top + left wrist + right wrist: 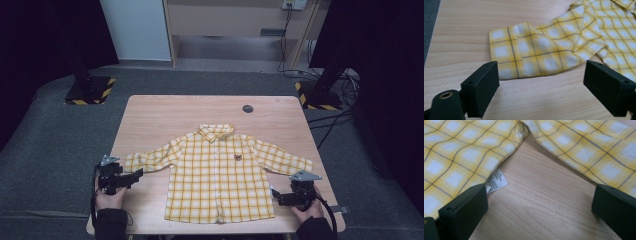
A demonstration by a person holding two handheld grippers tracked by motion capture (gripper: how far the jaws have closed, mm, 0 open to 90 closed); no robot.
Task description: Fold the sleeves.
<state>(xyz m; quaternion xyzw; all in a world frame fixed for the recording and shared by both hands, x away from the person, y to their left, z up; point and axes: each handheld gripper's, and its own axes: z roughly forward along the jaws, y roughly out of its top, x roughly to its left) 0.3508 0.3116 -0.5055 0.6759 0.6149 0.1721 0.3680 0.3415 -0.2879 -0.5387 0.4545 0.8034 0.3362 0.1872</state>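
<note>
Both grippers' fingers gape — yellow plaid shirt (220,175) lies flat, ungrasped.

Small yellow-and-white plaid shirt (220,175), long sleeves, lies flat and face up on the wooden table (165,112); collar points away from the person, hem toward them; buttoned placket down the middle, small dark chest patch (238,158); both sleeves spread outward and slightly down; cuff of one sleeve (509,51) flat; white care label (496,181) pokes out at one side seam.
</note>
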